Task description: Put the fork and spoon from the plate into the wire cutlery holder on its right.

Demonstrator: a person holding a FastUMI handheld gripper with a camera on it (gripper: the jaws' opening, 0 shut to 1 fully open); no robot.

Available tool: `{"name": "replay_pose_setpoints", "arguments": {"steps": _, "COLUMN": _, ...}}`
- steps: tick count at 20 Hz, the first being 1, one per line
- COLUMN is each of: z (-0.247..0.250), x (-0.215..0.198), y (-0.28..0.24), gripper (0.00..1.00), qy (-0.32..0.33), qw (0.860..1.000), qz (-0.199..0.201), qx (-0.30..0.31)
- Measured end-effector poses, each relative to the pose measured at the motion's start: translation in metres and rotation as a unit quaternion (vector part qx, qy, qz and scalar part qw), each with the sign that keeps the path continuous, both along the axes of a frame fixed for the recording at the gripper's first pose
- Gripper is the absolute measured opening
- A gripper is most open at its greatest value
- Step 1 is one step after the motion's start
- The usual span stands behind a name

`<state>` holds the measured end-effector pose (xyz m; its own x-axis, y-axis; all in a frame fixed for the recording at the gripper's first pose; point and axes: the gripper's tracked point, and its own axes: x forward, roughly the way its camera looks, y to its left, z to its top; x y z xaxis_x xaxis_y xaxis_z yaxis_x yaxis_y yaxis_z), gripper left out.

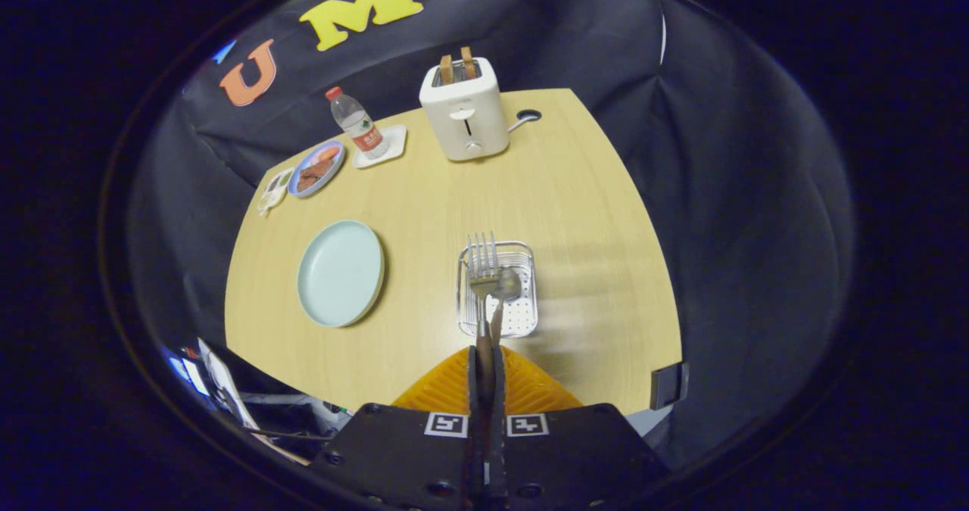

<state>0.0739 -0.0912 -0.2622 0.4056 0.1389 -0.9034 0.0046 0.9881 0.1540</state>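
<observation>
The tool (485, 359) is closed tight on the handle of the fork (481, 269); the fork's long axis runs straight ahead of the fingers, tines far. It hangs directly over the wire cutlery holder (497, 288), which sits right of the bare plate (341, 272) on the worktop (575, 193); the spoon (506, 288) appears to be in the holder already, so the coming move looks like a straight drop.

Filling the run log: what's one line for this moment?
gripper: shut on fork and spoon | position: over wire cutlery holder | plate: empty | release: not yet
</observation>
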Motion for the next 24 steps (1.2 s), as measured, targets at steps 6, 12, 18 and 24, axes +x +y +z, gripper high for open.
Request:
{"name": "replay_pose_setpoints", "arguments": {"steps": 6, "z": -0.002, "x": 0.004, "y": -0.001, "gripper": 0.07, "qy": 0.009, "qw": 1.000, "qz": -0.010, "qx": -0.002}}
{"name": "replay_pose_setpoints", "arguments": {"steps": 12, "z": -0.003, "x": 0.008, "y": -0.003, "gripper": 0.07, "qy": 0.008, "qw": 1.000, "qz": -0.021, "qx": 0.002}}
{"name": "replay_pose_setpoints", "arguments": {"steps": 18, "z": -0.003, "x": 0.013, "y": -0.004, "gripper": 0.21, "qy": 0.000, "qw": 0.999, "qz": -0.044, "qx": 0.017}}
{"name": "replay_pose_setpoints", "arguments": {"steps": 24, "z": -0.004, "x": 0.019, "y": 0.010, "gripper": 0.50, "qy": -0.023, "qw": 0.999, "qz": -0.045, "qx": 0.015}}
